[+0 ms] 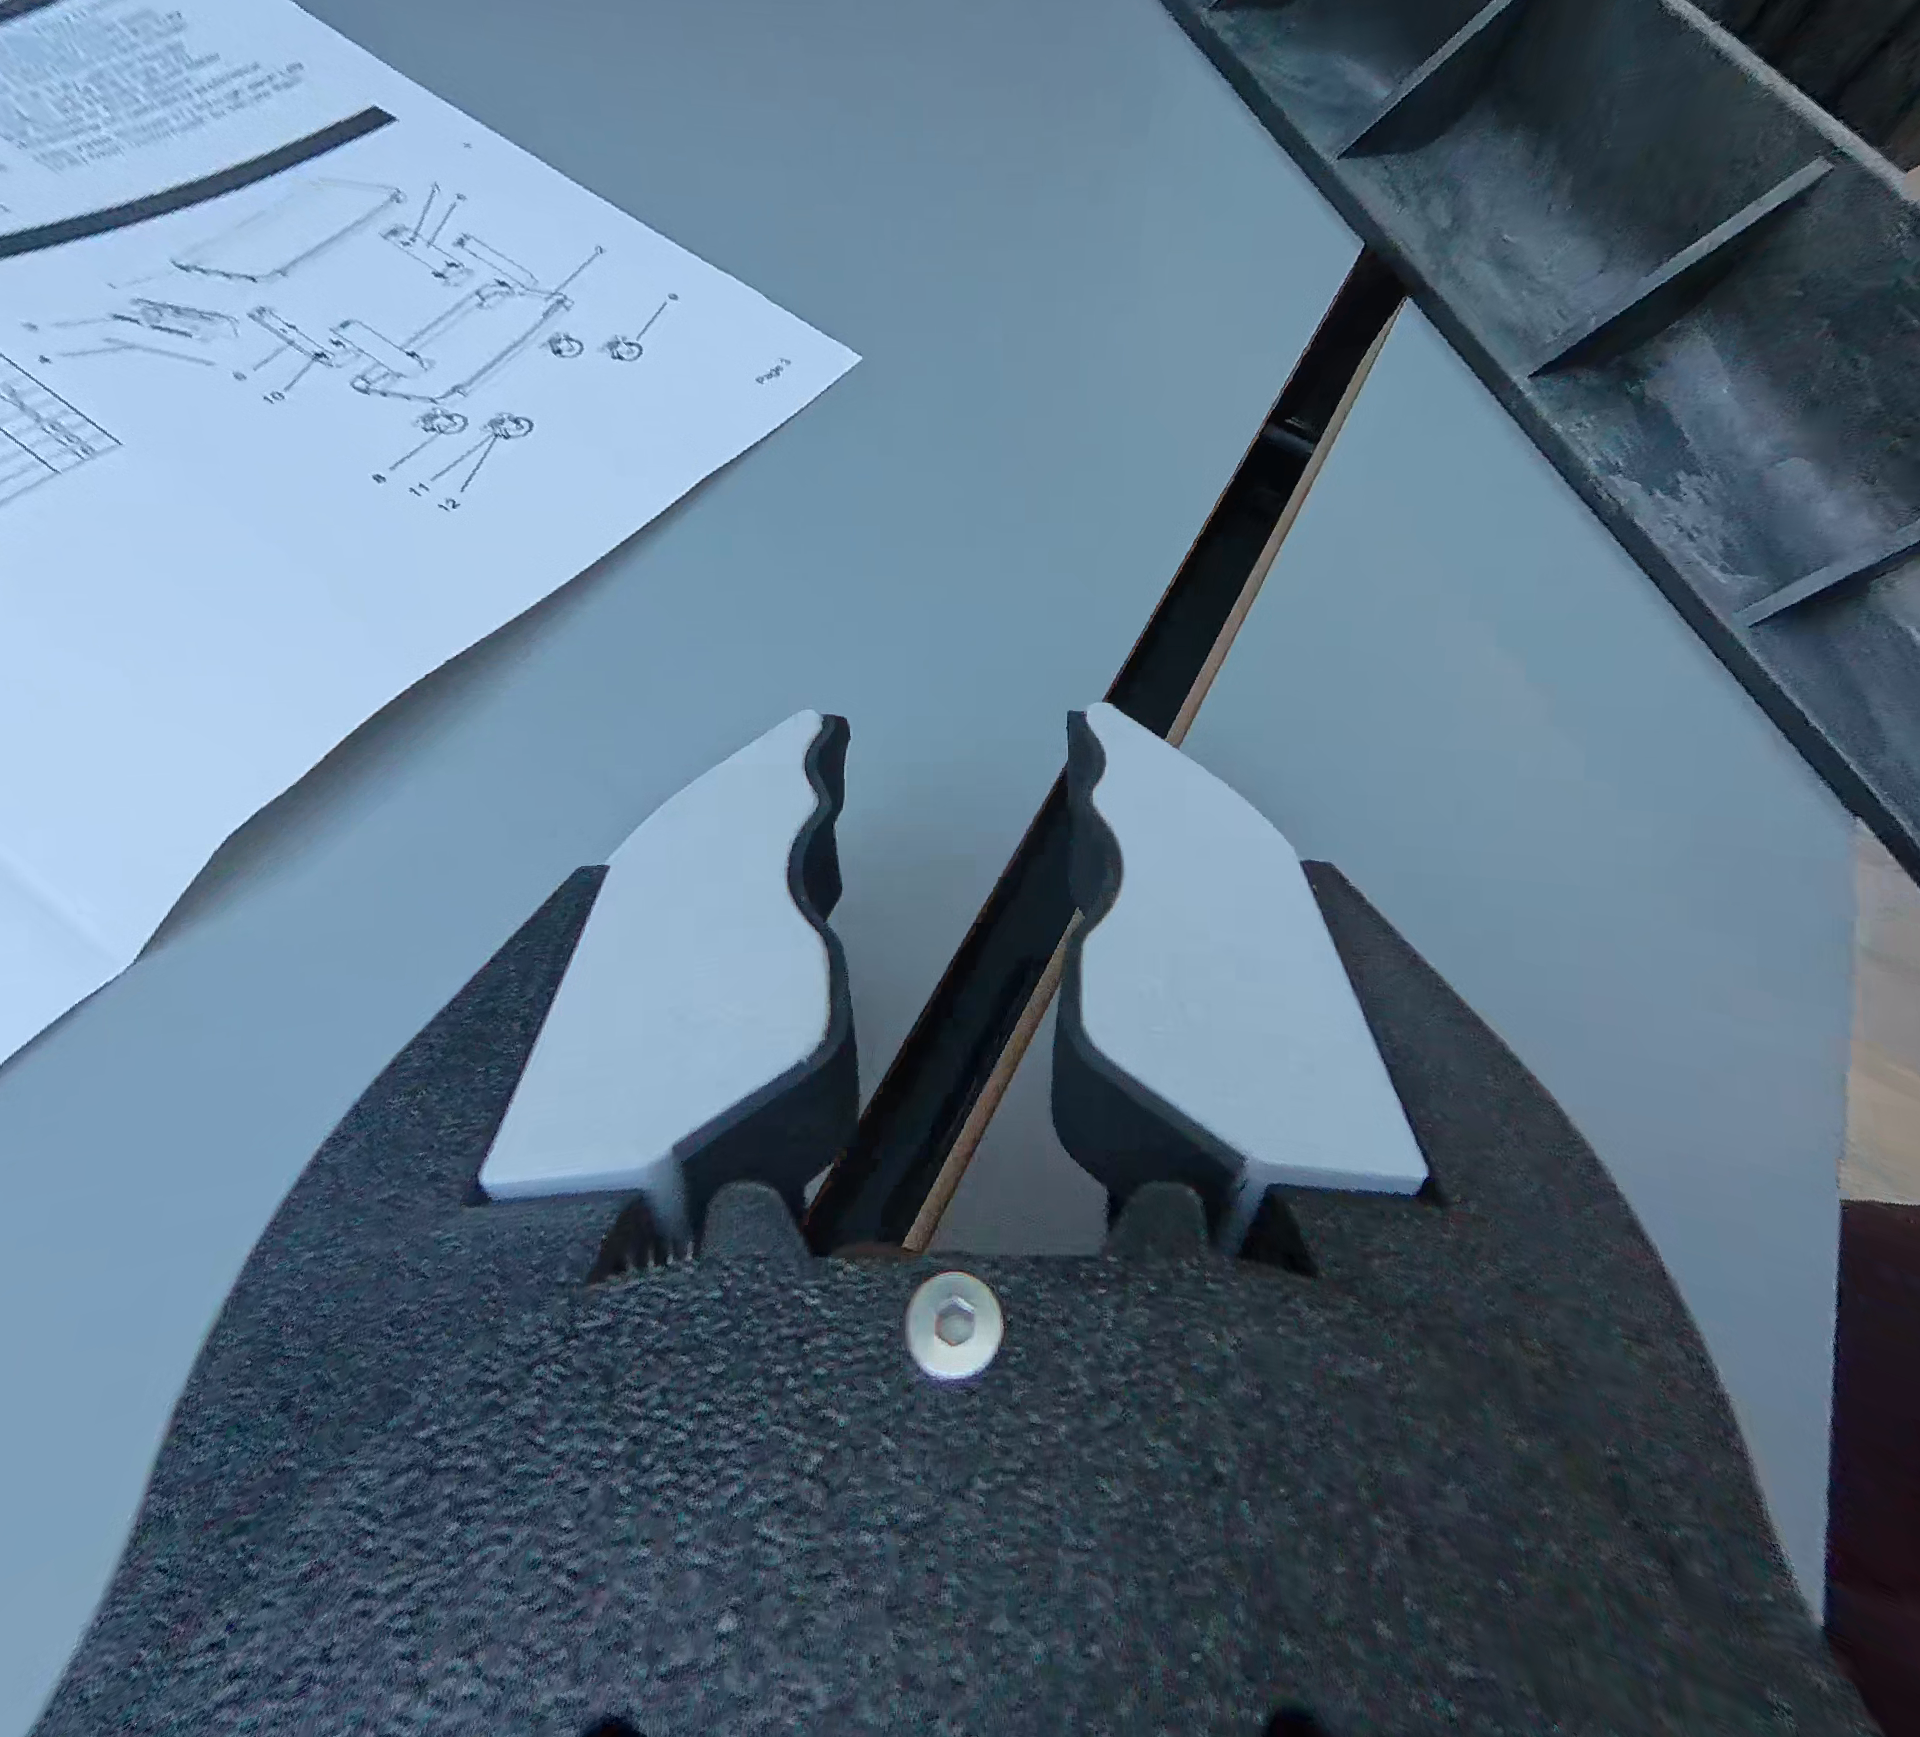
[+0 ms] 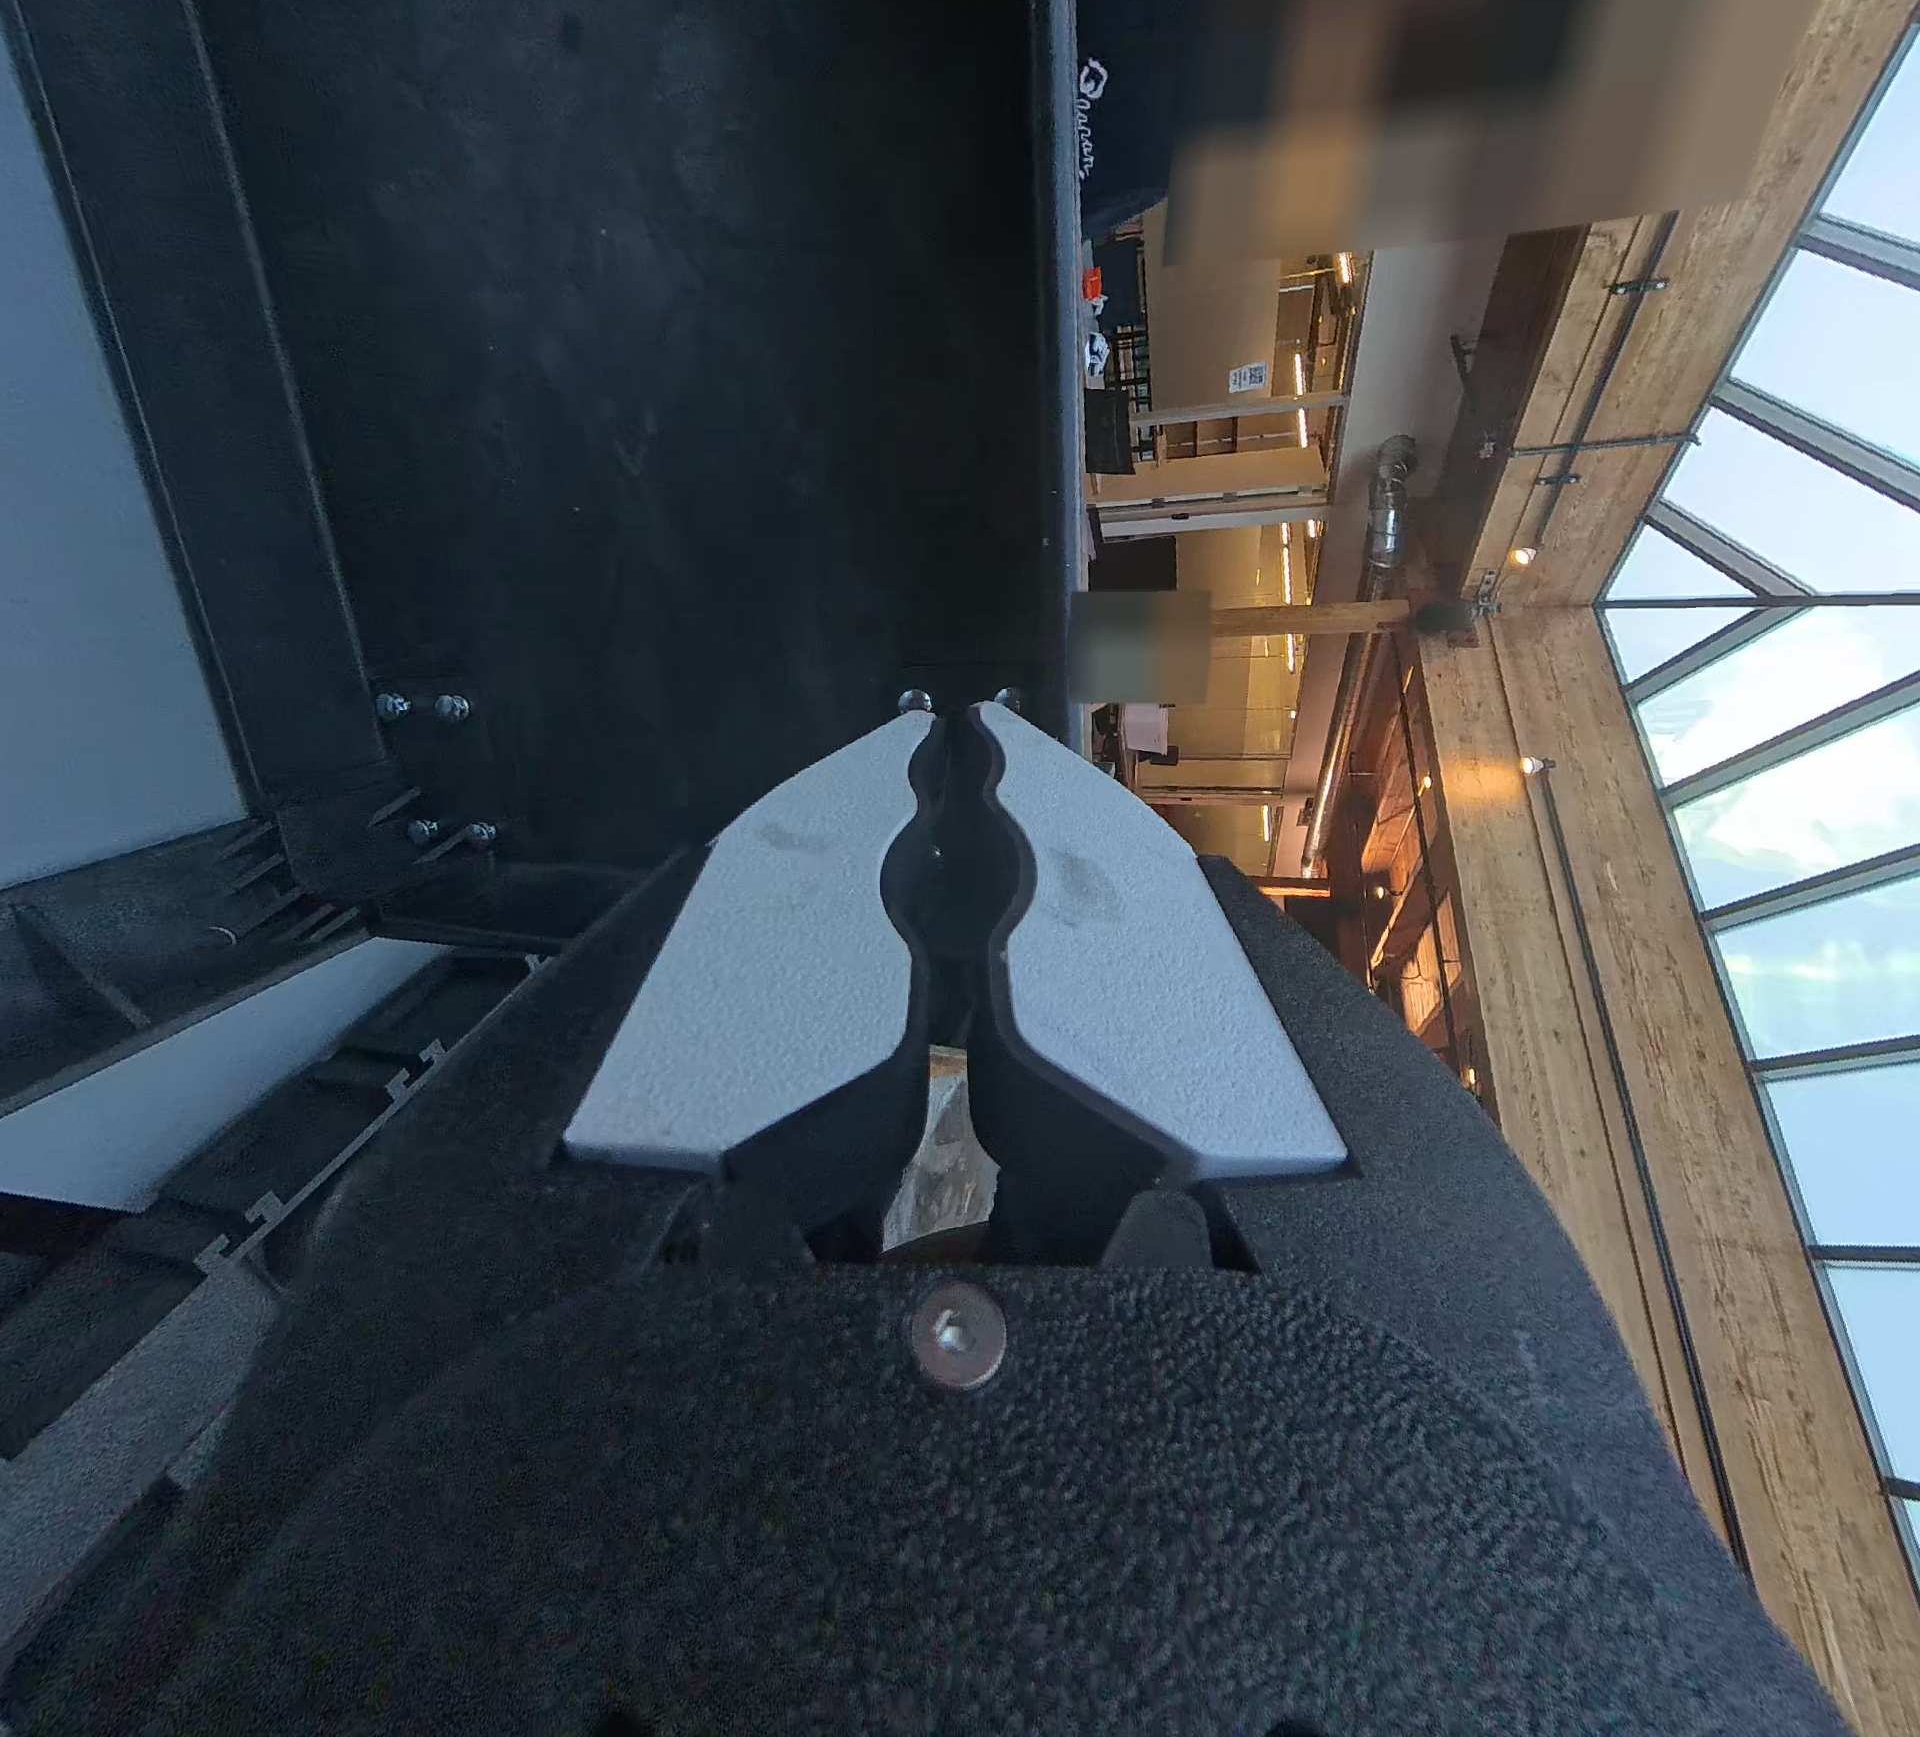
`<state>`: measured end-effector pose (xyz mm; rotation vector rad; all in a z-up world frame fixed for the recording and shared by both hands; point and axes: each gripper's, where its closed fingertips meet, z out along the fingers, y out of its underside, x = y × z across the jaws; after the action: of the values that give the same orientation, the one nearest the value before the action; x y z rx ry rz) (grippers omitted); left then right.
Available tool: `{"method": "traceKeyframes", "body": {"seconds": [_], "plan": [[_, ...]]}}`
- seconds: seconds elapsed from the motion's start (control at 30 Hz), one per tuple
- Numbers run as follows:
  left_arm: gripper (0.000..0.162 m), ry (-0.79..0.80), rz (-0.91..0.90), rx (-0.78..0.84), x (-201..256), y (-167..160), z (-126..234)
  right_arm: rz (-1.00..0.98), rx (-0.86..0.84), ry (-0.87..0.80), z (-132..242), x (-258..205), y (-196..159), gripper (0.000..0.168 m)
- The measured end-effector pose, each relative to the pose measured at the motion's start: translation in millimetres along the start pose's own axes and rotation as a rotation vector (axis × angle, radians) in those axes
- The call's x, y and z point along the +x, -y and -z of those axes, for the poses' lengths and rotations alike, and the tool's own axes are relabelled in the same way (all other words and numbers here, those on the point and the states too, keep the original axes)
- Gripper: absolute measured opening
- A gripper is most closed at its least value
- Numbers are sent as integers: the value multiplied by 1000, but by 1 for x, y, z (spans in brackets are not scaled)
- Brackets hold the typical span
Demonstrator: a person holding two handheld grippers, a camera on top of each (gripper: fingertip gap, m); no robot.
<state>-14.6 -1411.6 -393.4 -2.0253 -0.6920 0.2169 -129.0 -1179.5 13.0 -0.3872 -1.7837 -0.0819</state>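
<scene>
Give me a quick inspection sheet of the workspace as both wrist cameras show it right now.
Surface: grey tabletop, with a dark gap between two panels.
Job's things: black ribbed plastic panel along the table's edge; its flat face carries pairs of bolts.
Clutter: printed instruction sheet lying flat, apart from the panel.
Grippers: left hand-held gripper open, empty, over the gap; right hand-held gripper shut, tips against the black panel, whether it grips anything I cannot tell.
Cables: nothing seen.
Surroundings: wooden beams, skylight windows, indoor hall.
</scene>
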Motion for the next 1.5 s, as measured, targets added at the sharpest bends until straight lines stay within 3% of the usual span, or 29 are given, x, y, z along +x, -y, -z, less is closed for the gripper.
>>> {"method": "traceKeyframes", "body": {"seconds": [0.4,1.5], "plan": [[41,-120,208,-56,-8,-5,-5,11,-2,2,0,-2,0,4],[39,-140,235,-52,-9,-5,-5,22,-23,-2,-1,-3,-2,4]]}}
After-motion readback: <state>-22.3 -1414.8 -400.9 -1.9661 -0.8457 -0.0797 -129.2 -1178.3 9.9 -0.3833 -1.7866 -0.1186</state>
